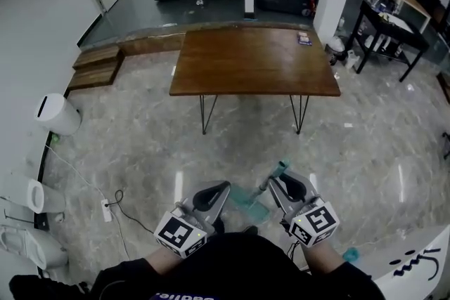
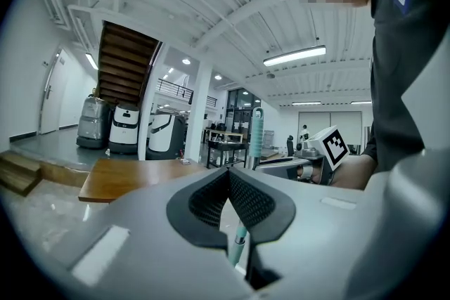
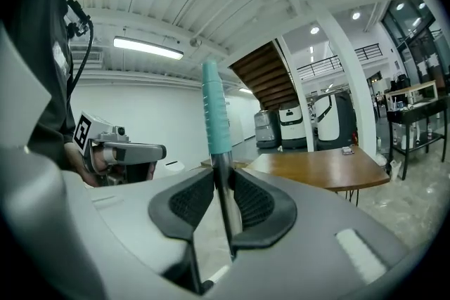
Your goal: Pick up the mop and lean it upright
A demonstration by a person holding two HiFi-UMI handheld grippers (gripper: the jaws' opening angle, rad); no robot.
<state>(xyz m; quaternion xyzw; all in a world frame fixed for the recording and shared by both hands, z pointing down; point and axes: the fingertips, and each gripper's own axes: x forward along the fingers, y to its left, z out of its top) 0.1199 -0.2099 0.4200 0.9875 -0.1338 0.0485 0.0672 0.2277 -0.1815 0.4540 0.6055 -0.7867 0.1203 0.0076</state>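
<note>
Status: pick-up complete. My right claw (image 3: 223, 197) is clenched on the metal shaft of the mop (image 3: 214, 116), just below its teal grip. The shaft stands near upright, and the teal mop head (image 1: 246, 199) sits low by the floor in front of me. My left claw (image 2: 228, 175) is closed on nothing.

Remaining: no support touches the mop, so leaning is not yet done.

Containers: the white bin (image 1: 58, 114) by the wall; contents not visible.
</note>
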